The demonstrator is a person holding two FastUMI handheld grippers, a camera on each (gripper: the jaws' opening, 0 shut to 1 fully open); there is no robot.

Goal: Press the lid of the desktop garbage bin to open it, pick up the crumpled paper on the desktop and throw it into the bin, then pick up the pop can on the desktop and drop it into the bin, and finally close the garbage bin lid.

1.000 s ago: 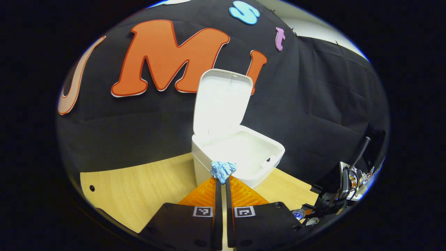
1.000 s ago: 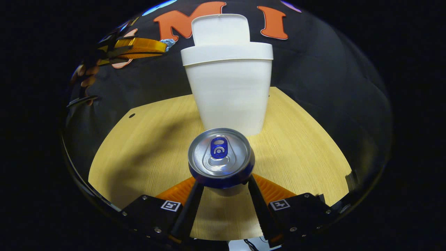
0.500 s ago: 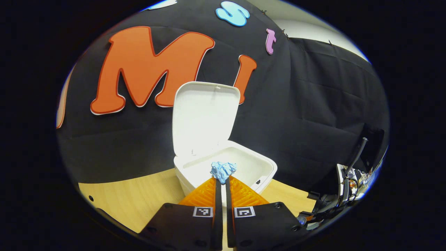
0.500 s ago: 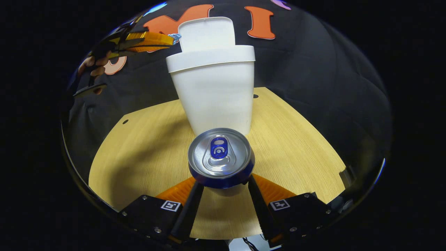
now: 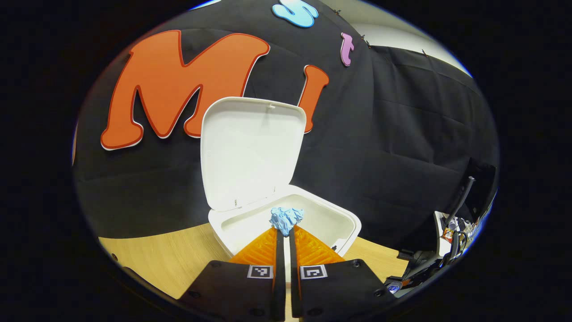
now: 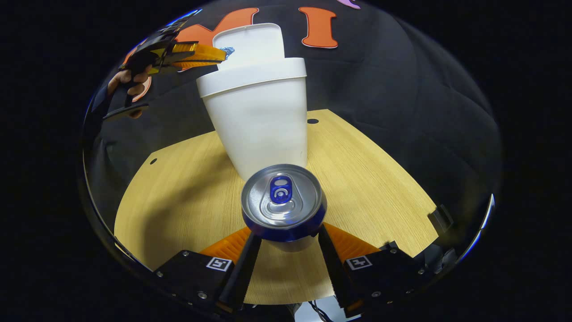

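Observation:
The white garbage bin (image 5: 347,220) stands on the wooden desk with its lid (image 5: 250,152) swung up. My left gripper (image 5: 286,229) is shut on a crumpled light-blue paper (image 5: 286,218), held just over the bin's open mouth. In the right gripper view the bin (image 6: 259,120) rises ahead, with the left gripper (image 6: 221,53) and the paper (image 6: 227,51) at its top left rim. A hand (image 6: 127,82) holds that gripper. My right gripper (image 6: 283,237) is shut on an upright pop can (image 6: 282,201) with a silver top and blue tab, in front of the bin.
The wooden desk (image 6: 178,197) spreads around the bin, with small holes (image 6: 313,121) near its far edge. Black cloth walls stand close behind the bin. Cables and gear (image 5: 451,228) sit off the desk at the right in the left gripper view.
My left gripper has moved forward with the paper, from before the bin's front rim to over its opening. The right gripper, still holding the can, has shifted slightly right relative to the bin.

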